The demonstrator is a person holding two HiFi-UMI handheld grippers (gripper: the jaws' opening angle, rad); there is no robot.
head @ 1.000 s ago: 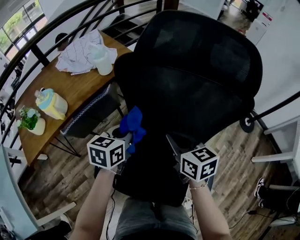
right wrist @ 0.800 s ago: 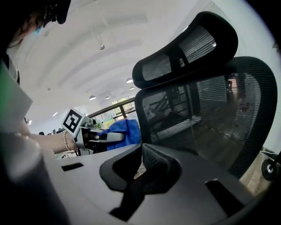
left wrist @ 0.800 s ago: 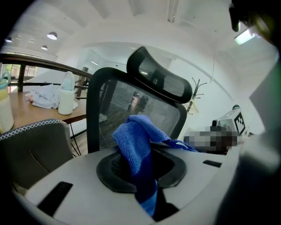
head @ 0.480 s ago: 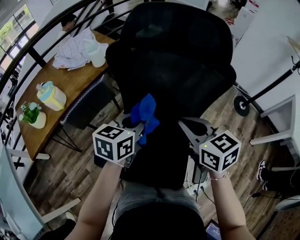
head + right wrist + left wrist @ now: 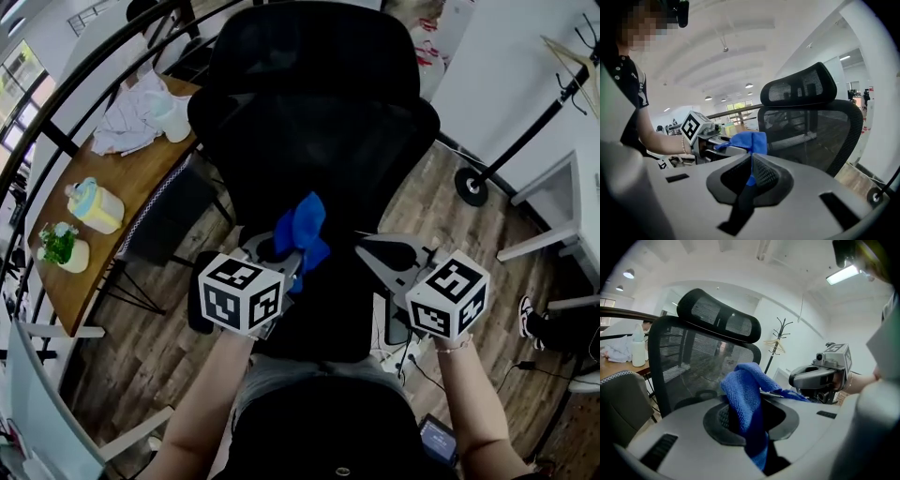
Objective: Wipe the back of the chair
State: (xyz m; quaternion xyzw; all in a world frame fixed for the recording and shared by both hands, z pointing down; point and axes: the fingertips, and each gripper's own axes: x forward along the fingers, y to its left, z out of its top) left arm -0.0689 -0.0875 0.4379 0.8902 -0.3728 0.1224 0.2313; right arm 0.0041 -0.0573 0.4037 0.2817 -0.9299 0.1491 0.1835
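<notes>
A blue cloth (image 5: 302,232) clamped in the left claw (image 5: 284,251), black mesh chair back (image 5: 319,122) just ahead, right claw (image 5: 367,249) alongside, pressed together, empty.

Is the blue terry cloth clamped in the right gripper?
No, the blue terry cloth is pinched between the jaws of the left gripper, as its own view shows.

Both forearms reach forward side by side toward the chair (image 5: 319,122) back. Left gripper (image 5: 279,255): jaws clamped on a blue cloth (image 5: 302,232). Right gripper (image 5: 366,249): jaws closed together, nothing between them, level with the left gripper.
</notes>
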